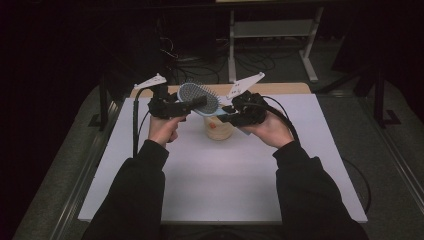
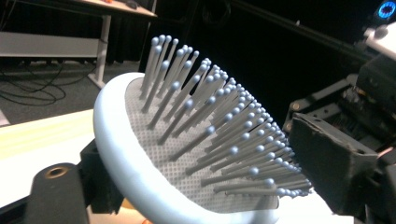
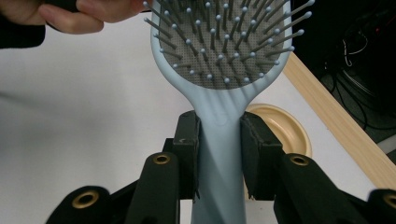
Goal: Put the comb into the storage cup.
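Hairbrush (image 3: 219,121) handle clamped in right tool (image 3: 218,154) above cup (image 1: 218,127); left tool (image 1: 192,104) at brush head, grip unclear.

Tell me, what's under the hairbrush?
Under the hairbrush stands a tan cup on the white table. The right gripper view shows part of its open rim past the brush handle. The brush covers the rest, so what is inside cannot be seen.

— Dim in here, isn't it?
— Very; only the white table (image 1: 225,190) catches light, with a wooden strip (image 1: 280,88) along its far edge.
— And behind?
— A grey floor (image 1: 350,60), cables (image 1: 200,62), and a pale metal frame (image 1: 272,30).
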A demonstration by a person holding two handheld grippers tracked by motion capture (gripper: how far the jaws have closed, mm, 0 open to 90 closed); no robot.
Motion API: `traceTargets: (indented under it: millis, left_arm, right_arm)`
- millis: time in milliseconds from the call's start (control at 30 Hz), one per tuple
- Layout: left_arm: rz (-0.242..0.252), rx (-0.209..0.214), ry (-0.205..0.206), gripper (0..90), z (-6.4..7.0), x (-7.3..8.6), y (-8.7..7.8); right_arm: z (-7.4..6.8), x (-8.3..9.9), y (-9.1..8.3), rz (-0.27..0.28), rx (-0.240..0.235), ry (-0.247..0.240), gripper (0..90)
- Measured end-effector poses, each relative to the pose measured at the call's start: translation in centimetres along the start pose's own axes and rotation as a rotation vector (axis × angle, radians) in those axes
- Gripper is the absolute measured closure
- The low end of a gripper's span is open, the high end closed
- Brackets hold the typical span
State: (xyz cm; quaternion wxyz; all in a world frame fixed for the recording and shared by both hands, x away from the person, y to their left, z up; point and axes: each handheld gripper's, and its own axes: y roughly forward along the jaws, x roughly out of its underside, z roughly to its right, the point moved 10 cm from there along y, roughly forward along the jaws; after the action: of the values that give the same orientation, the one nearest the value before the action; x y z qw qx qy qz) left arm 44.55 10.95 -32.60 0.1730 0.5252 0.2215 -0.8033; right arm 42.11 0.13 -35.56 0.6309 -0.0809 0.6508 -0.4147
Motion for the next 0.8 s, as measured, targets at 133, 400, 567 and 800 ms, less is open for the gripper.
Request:
traceTargets:
  millis: [133,400,567,800]
  left_arm:
    - [0.005,-0.001,0.039,25.6,0.4,-0.1,0.0]
    - [0.017,0.005,0.087,37.0,1.2,-0.5,0.2]
    - [0.041,0.037,0.114,45.5,2.3,-0.9,0.5]
    - [0.020,0.029,0.171,50.4,3.2,-1.2,0.9]
  right_arm:
    - [0.0,0.1,0.4,-0.010,-0.003,0.003,68.3]
    - [0.1,0.1,1.0,-0.018,0.004,0.016,68.5]
    - [0.1,0.1,1.6,-0.022,-0.014,0.056,68.7]
    - [0.1,0.1,2.0,-0.029,-0.004,0.069,68.7]
